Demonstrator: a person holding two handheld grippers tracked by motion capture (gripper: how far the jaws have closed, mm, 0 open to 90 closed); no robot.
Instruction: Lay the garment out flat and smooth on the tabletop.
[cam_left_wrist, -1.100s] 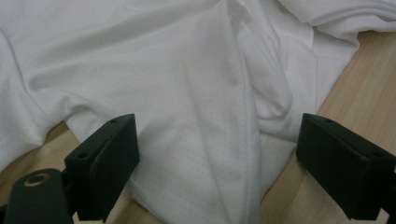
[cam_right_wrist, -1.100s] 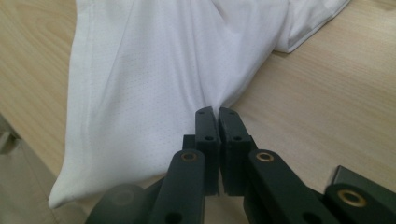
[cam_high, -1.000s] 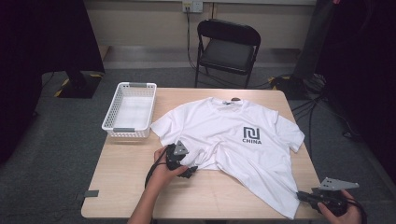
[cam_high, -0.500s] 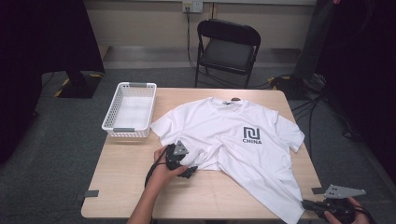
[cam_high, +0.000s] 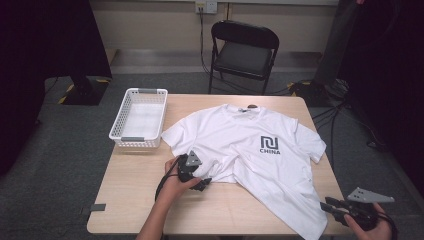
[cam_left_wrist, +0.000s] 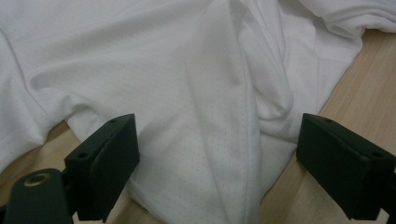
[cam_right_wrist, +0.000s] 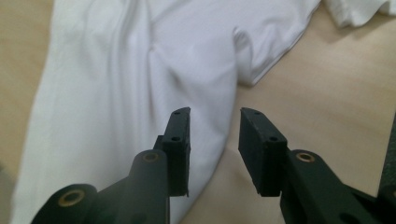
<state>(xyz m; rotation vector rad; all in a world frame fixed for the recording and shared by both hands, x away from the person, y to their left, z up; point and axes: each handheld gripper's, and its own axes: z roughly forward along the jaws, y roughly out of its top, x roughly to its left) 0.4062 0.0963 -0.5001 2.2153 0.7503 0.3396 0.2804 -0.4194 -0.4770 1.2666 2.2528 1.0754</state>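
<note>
Spreading the white T-shirt (cam_high: 250, 150) flat looks like the job in hand, and both of your tools sit at its lower hem for that reason. The shirt lies face up on the desk (cam_high: 135, 190), collar toward the far edge by the chair (cam_high: 242, 50), its near right corner trailing off the desk's front edge. Your left hand-held gripper (cam_high: 200, 182) rests on the bunched near-left hem, jaws standing wide with a fold of cloth (cam_left_wrist: 210, 140) lying between them and neither pad pressing on it, so nothing is gripped there. Your right hand-held gripper (cam_high: 332, 209) hovers just beside the overhanging corner; its jaws have just been opening and now stand partly apart, the shirt's edge (cam_right_wrist: 205, 140) lying under the left jaw with bare desk showing in the gap and nothing pinched. That corner probably hangs where it does because it has been let go. The white basket (cam_high: 137, 120) sits just off the shirt's left sleeve.
</note>
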